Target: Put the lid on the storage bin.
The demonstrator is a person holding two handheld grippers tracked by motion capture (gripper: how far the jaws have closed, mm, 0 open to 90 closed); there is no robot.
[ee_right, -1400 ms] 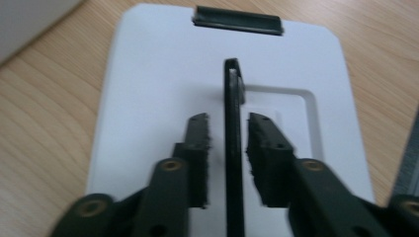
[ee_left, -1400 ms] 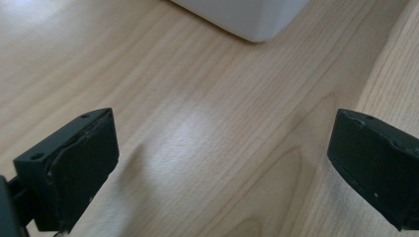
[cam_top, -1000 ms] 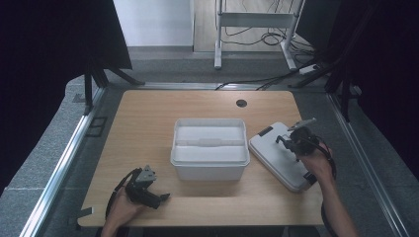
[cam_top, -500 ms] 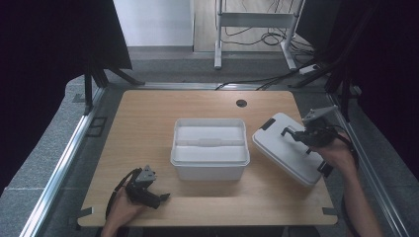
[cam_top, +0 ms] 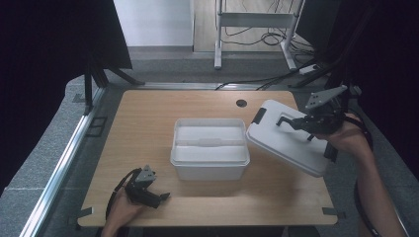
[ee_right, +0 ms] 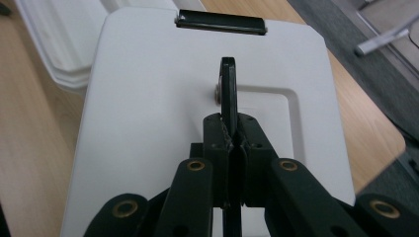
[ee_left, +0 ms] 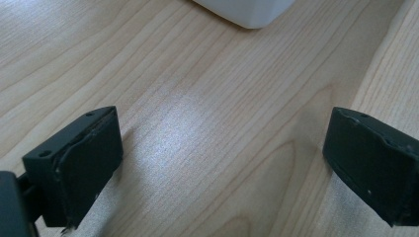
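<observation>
A white open box (cam_top: 210, 148) sits in the middle of the wooden table (cam_top: 148, 123). Its white lid (cam_top: 284, 138) hangs tilted in the air at the right, above the table's right edge. My right gripper (cam_top: 296, 123) is shut on the lid's black handle (ee_right: 228, 94), which stands upright between the pads; a black latch (ee_right: 221, 22) lines the lid's far edge. My left gripper (cam_top: 160, 196) rests low at the table's front left, jaws wide open with bare wood between the fingers (ee_left: 74, 158). A corner of the box (ee_left: 247, 12) shows ahead of it.
A round cable hole (cam_top: 241, 103) sits at the table's back right. Black curtains flank both sides. A metal stand (cam_top: 257, 29) and cables lie on the floor behind the table. Grey floor surrounds the table.
My right gripper has lifted the lid off the table and carried it up and to the right, tilting it. The left gripper has stayed in place.
</observation>
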